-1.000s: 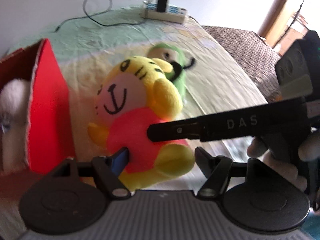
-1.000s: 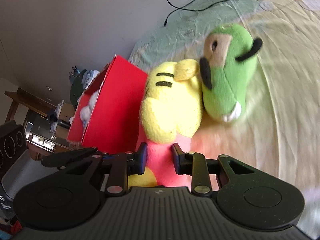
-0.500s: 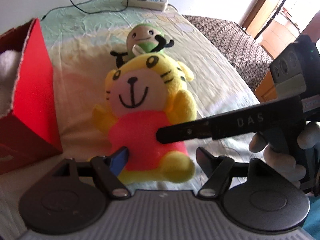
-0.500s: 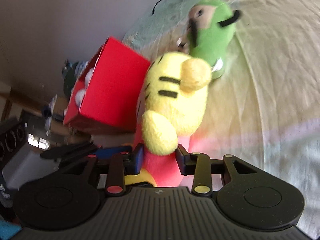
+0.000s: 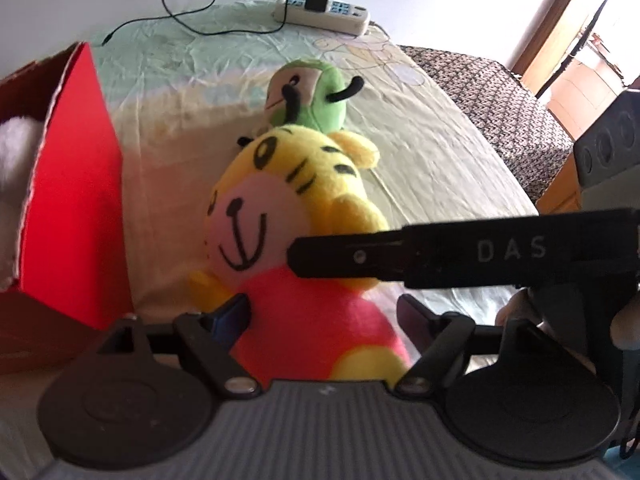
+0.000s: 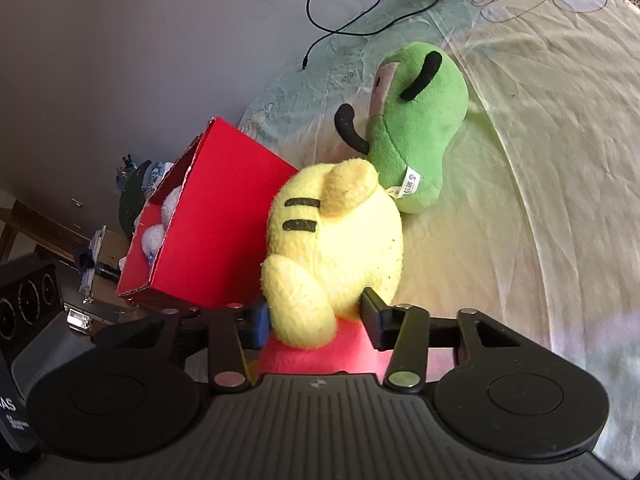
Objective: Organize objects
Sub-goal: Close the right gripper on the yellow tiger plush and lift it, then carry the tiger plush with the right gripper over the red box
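A yellow tiger plush (image 5: 280, 208) with a pink body sits on the bed sheet, right of the red box (image 5: 76, 200). My left gripper (image 5: 322, 316) straddles its pink body; the jaws are opening and a thin gap shows at the right finger. My right gripper (image 6: 316, 322) comes in from the side with the tiger plush (image 6: 340, 232) between its jaws, which are also opening. One of its fingers (image 5: 360, 256) lies across the plush's arm. A green plush (image 5: 316, 96) lies just behind the tiger.
The red box (image 6: 216, 216) holds a white plush (image 6: 156, 236). A power strip (image 5: 320, 16) and a black cable (image 5: 192, 28) lie at the bed's far end. A patterned blanket (image 5: 500, 96) covers the right edge.
Both grippers' jaws have widened around the tiger plush, which no longer looks pinched. The plush has gone from leaning beside the box to sitting more upright on the sheet.
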`<act>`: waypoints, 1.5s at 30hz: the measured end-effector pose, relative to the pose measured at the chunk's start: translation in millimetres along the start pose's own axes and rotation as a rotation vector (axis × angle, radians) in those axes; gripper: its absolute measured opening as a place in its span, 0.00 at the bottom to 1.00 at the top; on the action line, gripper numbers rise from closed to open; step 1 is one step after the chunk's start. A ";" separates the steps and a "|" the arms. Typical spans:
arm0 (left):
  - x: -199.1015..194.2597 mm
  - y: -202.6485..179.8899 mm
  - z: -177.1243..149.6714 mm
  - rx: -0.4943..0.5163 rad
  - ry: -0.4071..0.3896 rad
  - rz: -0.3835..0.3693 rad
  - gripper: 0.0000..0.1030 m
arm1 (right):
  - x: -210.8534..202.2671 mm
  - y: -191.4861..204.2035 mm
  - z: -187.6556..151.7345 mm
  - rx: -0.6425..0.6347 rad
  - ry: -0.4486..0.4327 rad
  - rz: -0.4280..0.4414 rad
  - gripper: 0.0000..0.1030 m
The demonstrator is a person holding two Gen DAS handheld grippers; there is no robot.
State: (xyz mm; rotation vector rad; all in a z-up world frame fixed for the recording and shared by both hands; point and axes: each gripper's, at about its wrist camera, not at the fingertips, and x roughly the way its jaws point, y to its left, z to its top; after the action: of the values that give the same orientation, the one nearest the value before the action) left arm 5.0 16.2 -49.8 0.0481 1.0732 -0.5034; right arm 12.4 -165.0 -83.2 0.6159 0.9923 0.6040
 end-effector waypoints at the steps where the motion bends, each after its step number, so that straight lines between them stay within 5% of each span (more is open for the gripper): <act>1: -1.0 -0.2 -0.2 0.003 -0.001 -0.008 0.75 | -1.4 0.2 -0.6 0.004 0.000 0.005 0.42; 10: -38.3 -14.2 -0.2 0.107 -0.081 -0.087 0.74 | -47.3 21.3 -8.0 -0.036 -0.108 0.023 0.37; 23: -141.1 33.4 12.1 0.145 -0.356 -0.106 0.74 | -45.1 111.9 6.9 -0.154 -0.324 0.150 0.37; 33: -179.3 109.4 8.9 0.090 -0.437 -0.017 0.74 | 26.5 166.6 19.2 -0.218 -0.306 0.230 0.37; 45: -170.4 188.2 2.2 0.019 -0.388 0.113 0.74 | 116.8 192.2 26.2 -0.152 -0.194 0.282 0.37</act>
State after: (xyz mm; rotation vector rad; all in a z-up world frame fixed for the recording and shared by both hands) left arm 21.0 245.5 57.9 0.0260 0.6816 -0.4004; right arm 49.8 43.1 -2.1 0.6702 0.6757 0.8436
